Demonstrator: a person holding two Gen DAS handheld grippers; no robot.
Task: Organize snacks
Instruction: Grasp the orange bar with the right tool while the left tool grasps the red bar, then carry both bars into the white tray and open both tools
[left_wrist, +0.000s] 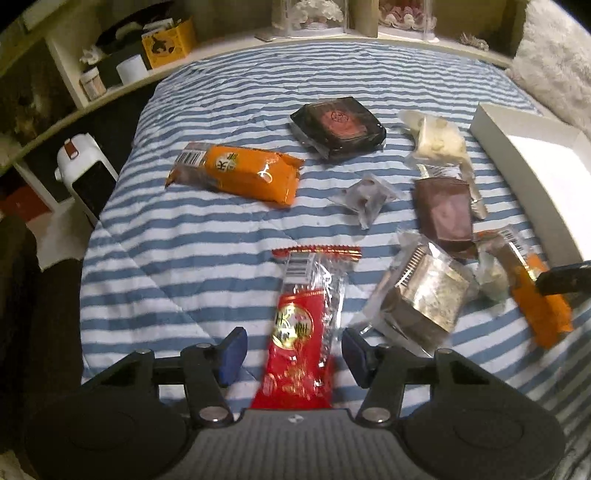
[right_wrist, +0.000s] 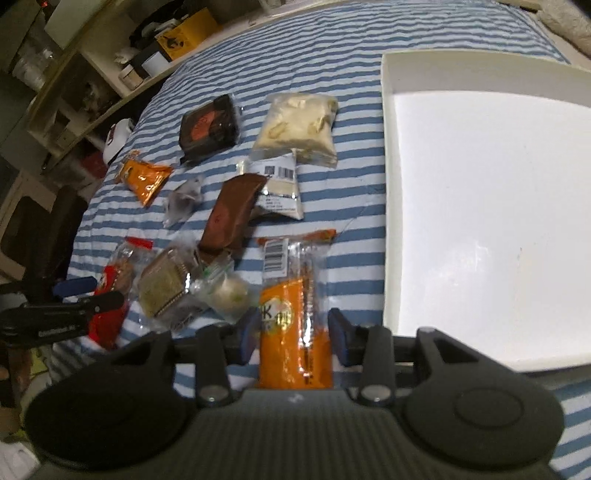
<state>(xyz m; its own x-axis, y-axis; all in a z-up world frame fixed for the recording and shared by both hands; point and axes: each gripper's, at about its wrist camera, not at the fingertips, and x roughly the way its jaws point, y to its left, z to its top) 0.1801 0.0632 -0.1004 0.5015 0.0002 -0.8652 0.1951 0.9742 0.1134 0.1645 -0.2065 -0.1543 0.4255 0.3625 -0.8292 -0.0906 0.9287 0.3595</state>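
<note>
A red snack packet (left_wrist: 303, 332) lies on the striped bedspread (left_wrist: 184, 258), lengthwise between the blue pads of my left gripper (left_wrist: 295, 350). The pads stand open, clear of it on both sides. My right gripper (right_wrist: 293, 332) has its pads pressed against both sides of an orange snack packet (right_wrist: 295, 325), just left of the white box (right_wrist: 388, 184). In the left wrist view that orange packet (left_wrist: 535, 299) looks blurred, with one right fingertip (left_wrist: 565, 278) over it. In the right wrist view the left gripper (right_wrist: 99, 293) sits at the red packet (right_wrist: 110, 321).
Loose snacks lie around: another orange packet (left_wrist: 236, 173), a black tray cake (left_wrist: 338, 125), a pale bag (left_wrist: 439, 140), a brown packet (left_wrist: 443, 210), a small clear packet (left_wrist: 365, 197), a silver-wrapped one (left_wrist: 424, 291). Shelves (left_wrist: 74, 85) and a white appliance (left_wrist: 85, 173) stand left of the bed.
</note>
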